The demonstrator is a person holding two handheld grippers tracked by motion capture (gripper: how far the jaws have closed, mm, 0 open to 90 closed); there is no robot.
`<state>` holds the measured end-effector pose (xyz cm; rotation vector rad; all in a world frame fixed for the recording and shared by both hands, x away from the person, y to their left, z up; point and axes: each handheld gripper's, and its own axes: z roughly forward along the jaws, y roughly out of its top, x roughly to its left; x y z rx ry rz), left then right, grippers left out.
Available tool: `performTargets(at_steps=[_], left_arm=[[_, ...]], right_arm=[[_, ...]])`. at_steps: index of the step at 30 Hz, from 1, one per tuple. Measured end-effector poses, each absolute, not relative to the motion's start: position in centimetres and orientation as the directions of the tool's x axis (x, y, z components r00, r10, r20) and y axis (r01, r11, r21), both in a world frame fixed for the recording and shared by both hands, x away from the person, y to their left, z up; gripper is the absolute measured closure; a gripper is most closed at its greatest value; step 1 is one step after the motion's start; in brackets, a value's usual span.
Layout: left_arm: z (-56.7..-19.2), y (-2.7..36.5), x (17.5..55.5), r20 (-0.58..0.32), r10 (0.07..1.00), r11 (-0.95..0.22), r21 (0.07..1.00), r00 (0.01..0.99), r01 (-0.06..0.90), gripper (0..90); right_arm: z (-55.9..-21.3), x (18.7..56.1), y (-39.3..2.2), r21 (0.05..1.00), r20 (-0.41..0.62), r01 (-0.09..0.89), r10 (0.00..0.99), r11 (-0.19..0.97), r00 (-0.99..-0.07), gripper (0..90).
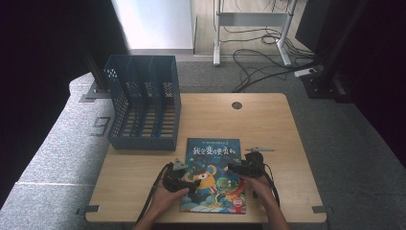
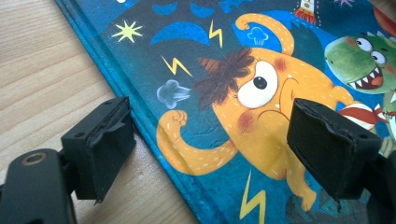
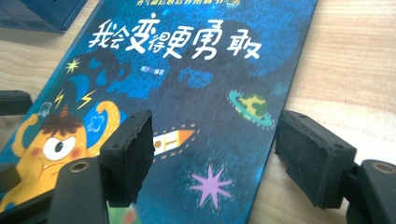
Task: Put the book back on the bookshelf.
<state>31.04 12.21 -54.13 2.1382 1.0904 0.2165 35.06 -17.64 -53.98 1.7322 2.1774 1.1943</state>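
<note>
Both grippers, left (image 1: 187, 181) and right (image 1: 238, 168), straddle the book's (image 1: 214, 165) side edges, jaws wide; flat on the table (image 1: 268, 124), it may slide instead of lifting.

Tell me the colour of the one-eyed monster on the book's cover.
Orange-yellow, with brown hair, on the dark blue picture book; the one-eyed monster shows best in the left gripper view.

On the light wooden table (image 1: 268, 120) there is one blue picture book (image 1: 214, 173) with an orange cartoon monster on its cover, and one dark blue perforated plastic file rack (image 1: 143, 101) standing beyond the book to the left, split into three compartments. Two black two-jaw grippers, the left gripper (image 1: 184, 180) and the right gripper (image 1: 242, 168), sit at the book's side edges.
</note>
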Motion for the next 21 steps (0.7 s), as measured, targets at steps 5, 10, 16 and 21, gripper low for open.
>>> performTargets(at_steps=[5,10,16,21], left_arm=[[-54.1,12.2,31.0,-0.159,0.762,-0.388,0.664,0.628,0.639,14.5],[-54.2,12.0,30.9,-0.136,0.763,-0.403,0.664,0.632,0.630,14.5],[-54.2,12.0,30.9,-0.134,0.763,-0.404,0.664,0.632,0.629,14.5],[-54.2,12.1,30.9,-0.147,0.763,-0.393,0.668,0.629,0.632,14.5]], right_arm=[[-54.0,35.4,-17.9,0.627,0.388,0.779,0.858,0.021,-0.336,27.4],[-54.0,35.6,-18.2,0.613,0.434,0.790,0.844,-0.019,-0.316,27.2],[-54.1,35.8,-19.0,0.589,0.510,0.804,0.807,-0.077,-0.296,28.3],[-54.1,35.8,-19.8,0.581,0.571,0.805,0.765,-0.119,-0.299,29.8]])
